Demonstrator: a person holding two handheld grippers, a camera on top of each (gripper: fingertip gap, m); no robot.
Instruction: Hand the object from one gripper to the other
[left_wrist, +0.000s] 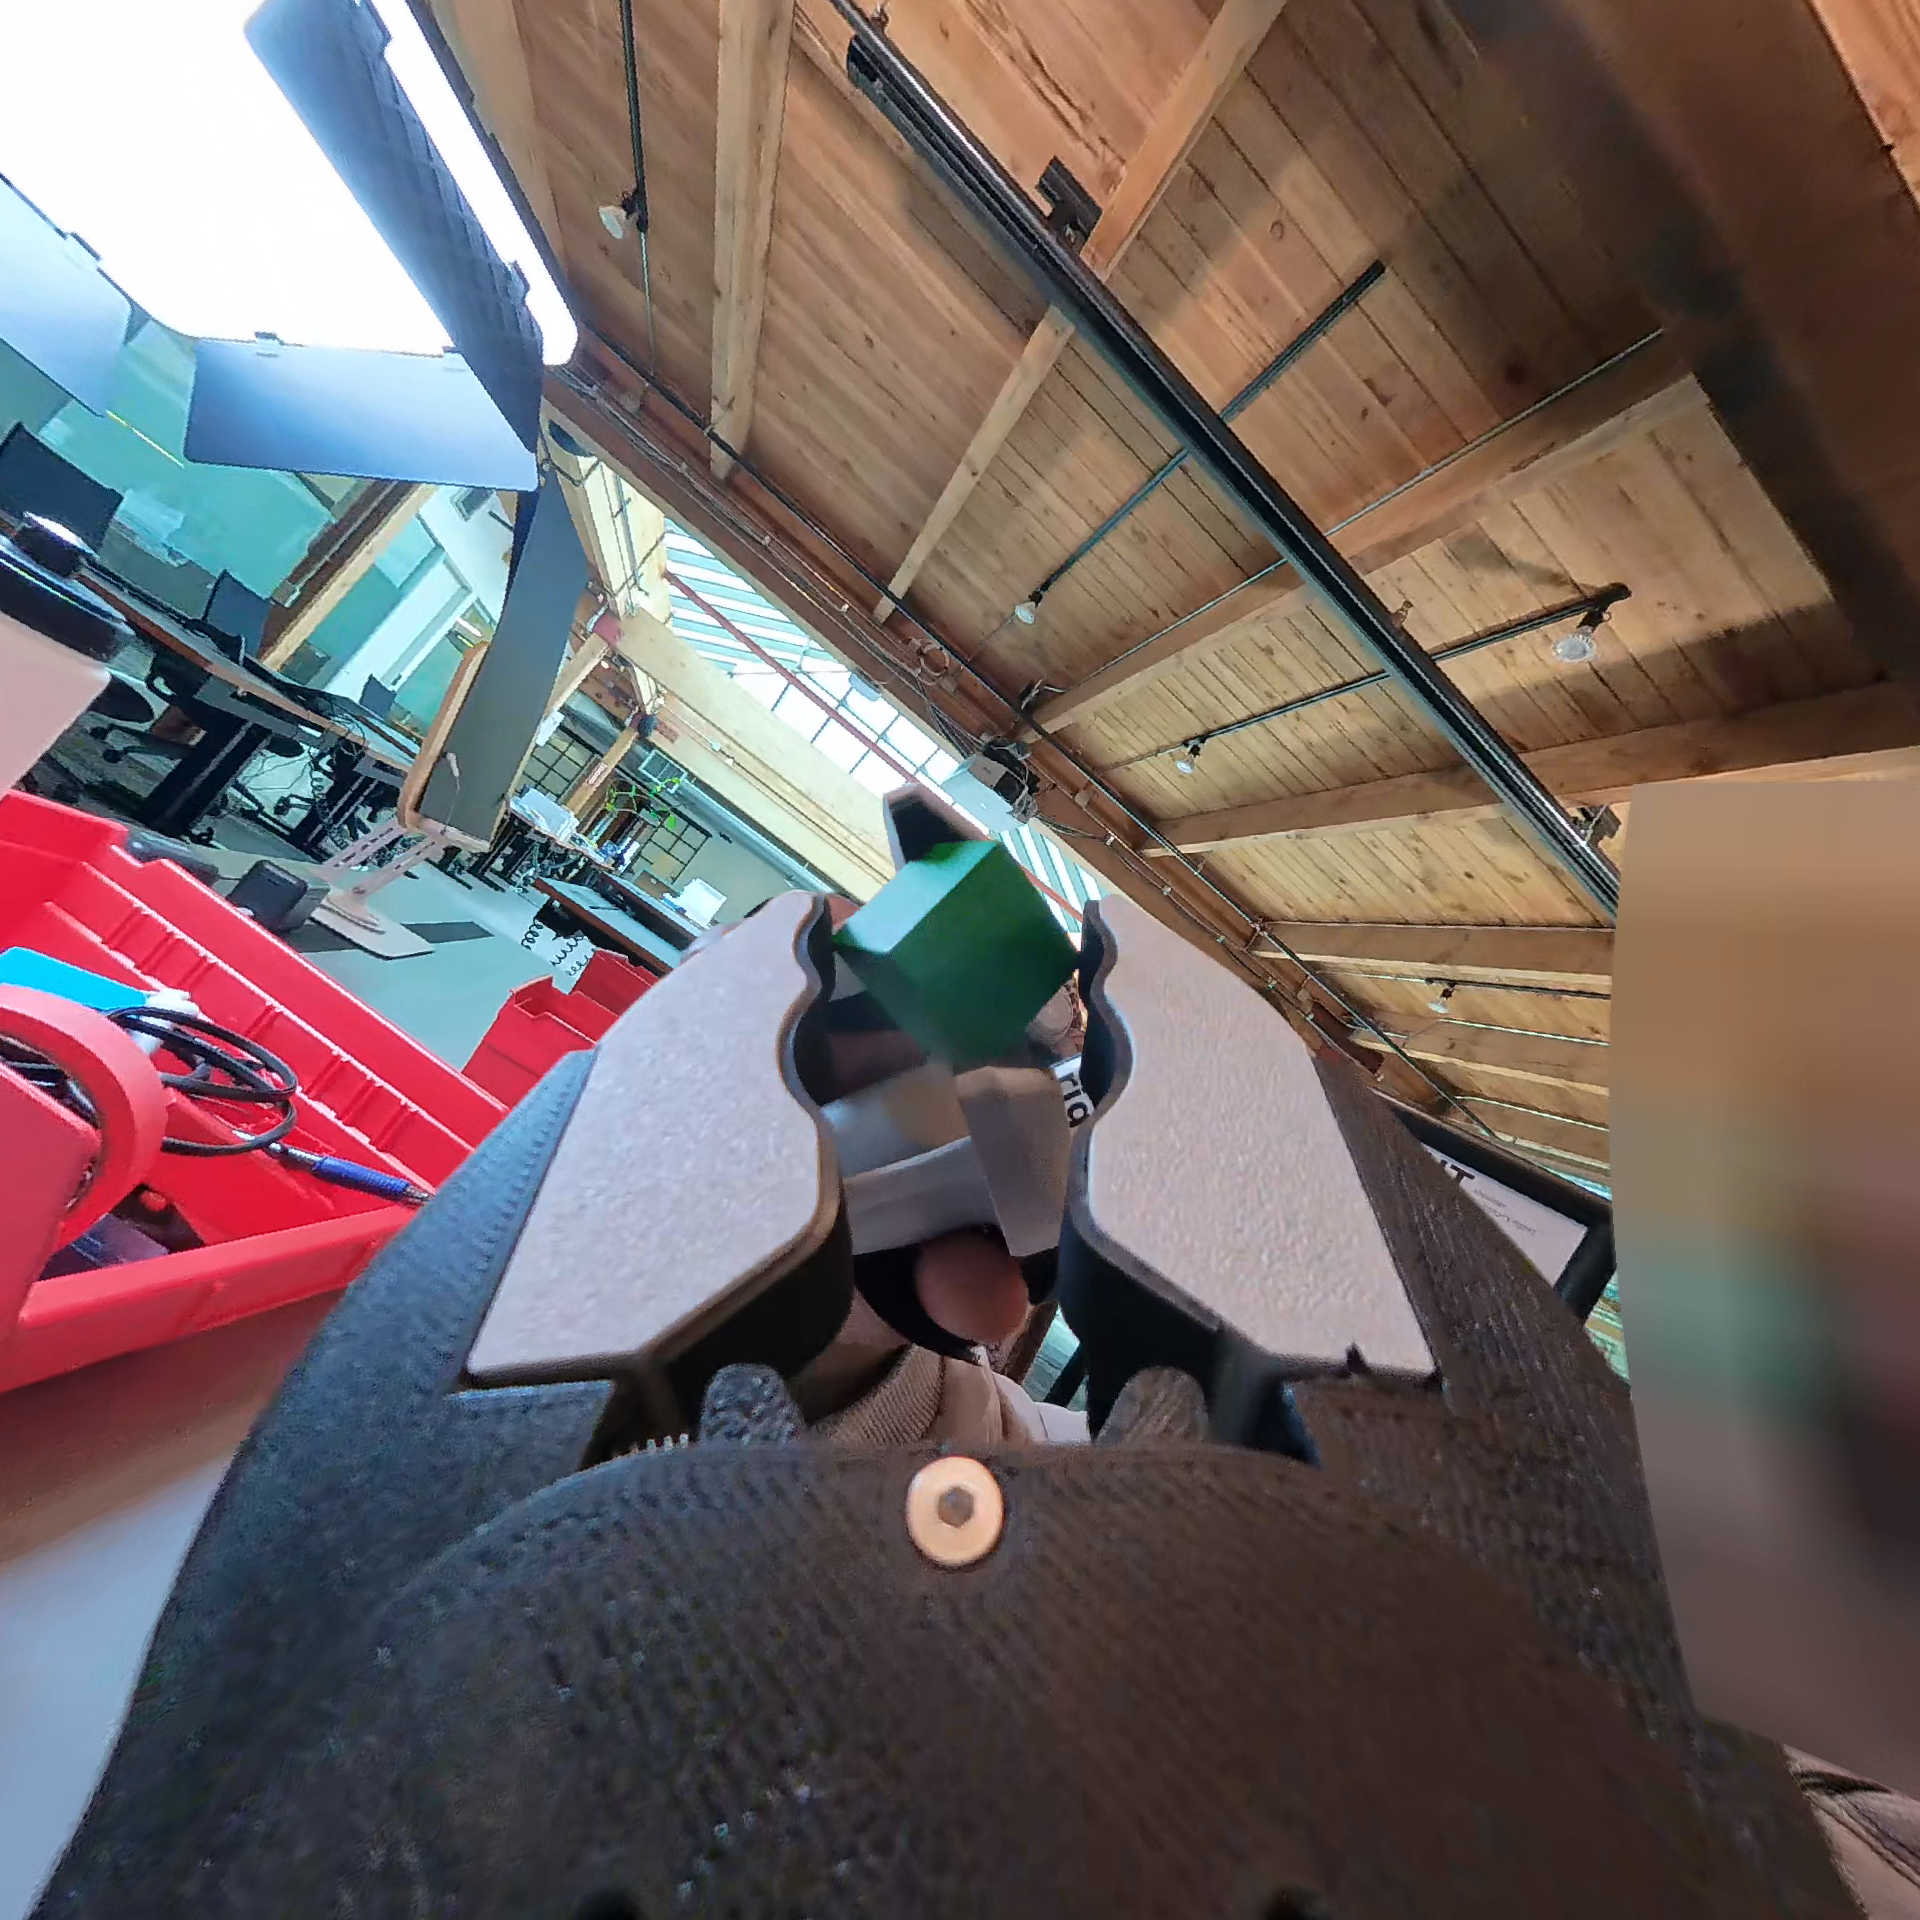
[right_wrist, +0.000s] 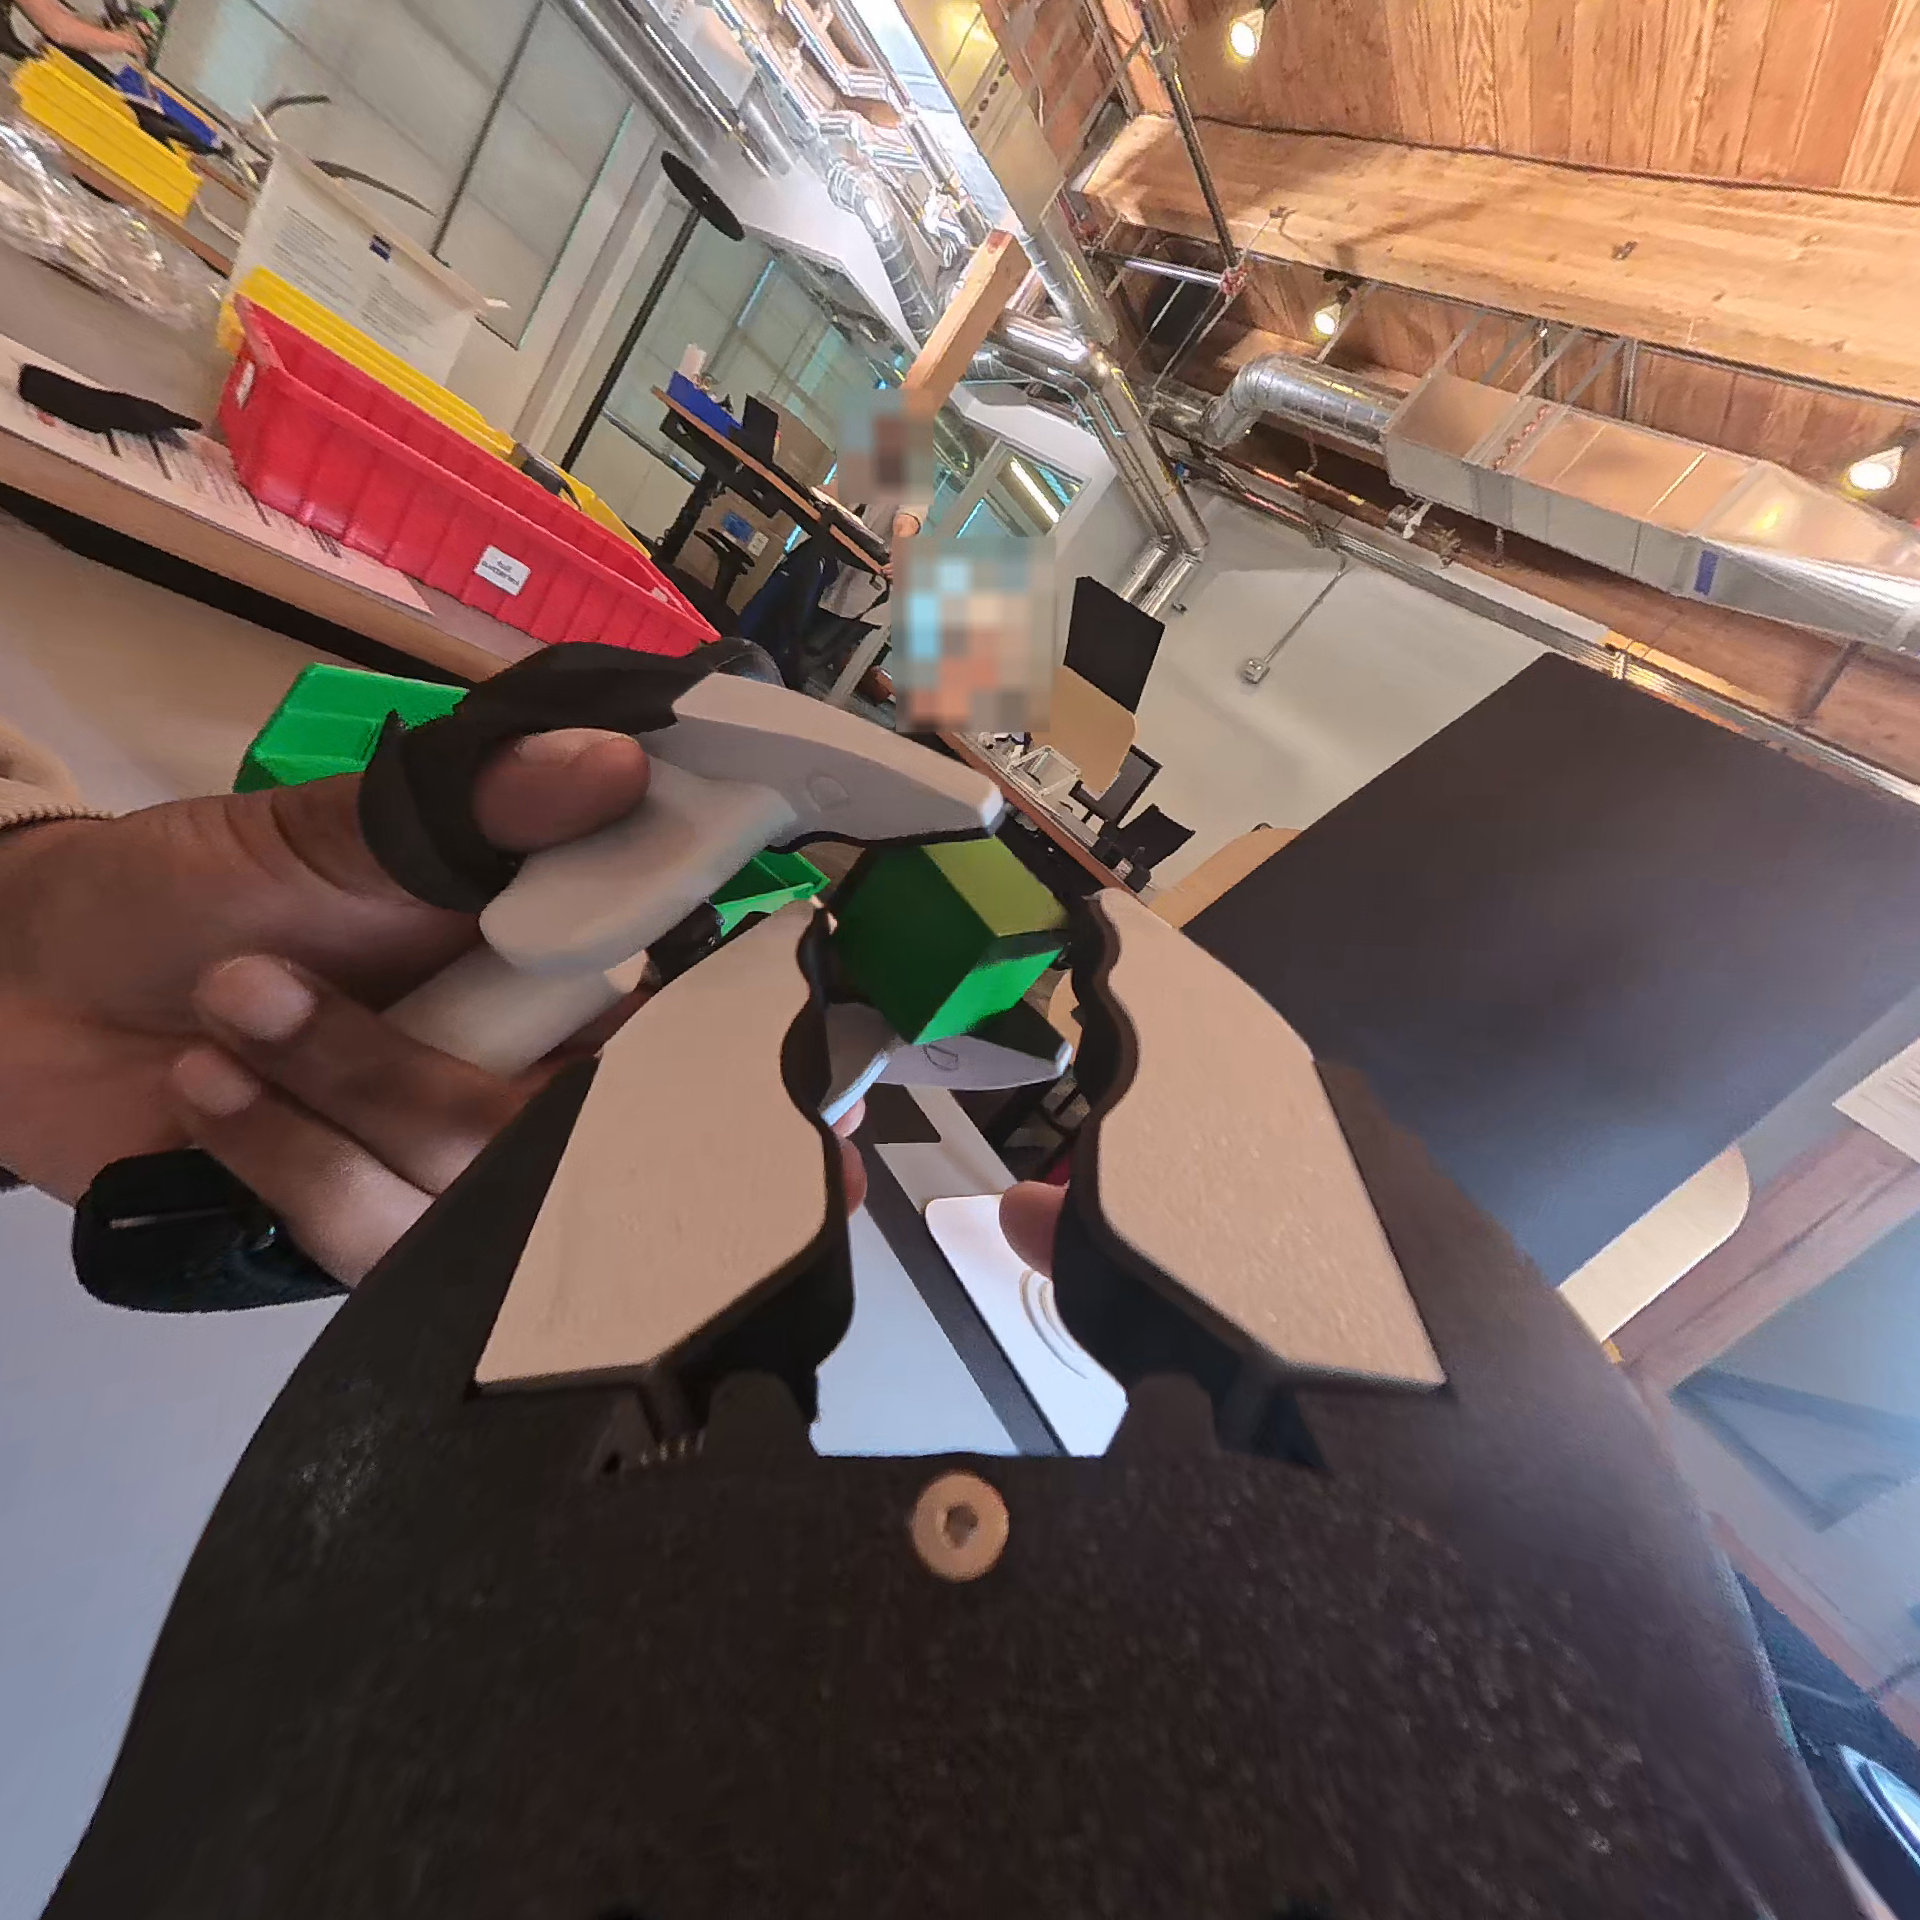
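A green cube (left_wrist: 951, 961) hangs in the air between both grippers. In the left wrist view my left gripper (left_wrist: 956, 920) has its two fingertips against the cube's left and right sides. The right gripper's fingers (left_wrist: 1003, 1127) cross it from above and below. In the right wrist view the cube (right_wrist: 940, 951) sits between the tips of my right gripper (right_wrist: 951, 920). The left gripper's grey fingers (right_wrist: 831, 779), held by a hand (right_wrist: 208, 935), lie on top of and under the cube. Both grippers look closed on it.
A red bin (left_wrist: 312, 1039) with a roll of red tape (left_wrist: 94, 1060) and a black cable lies on the table at the left. A red bin (right_wrist: 416, 488), yellow bins and a green bin (right_wrist: 322, 727) stand on tables. A black panel (right_wrist: 1558, 935) stands at the right.
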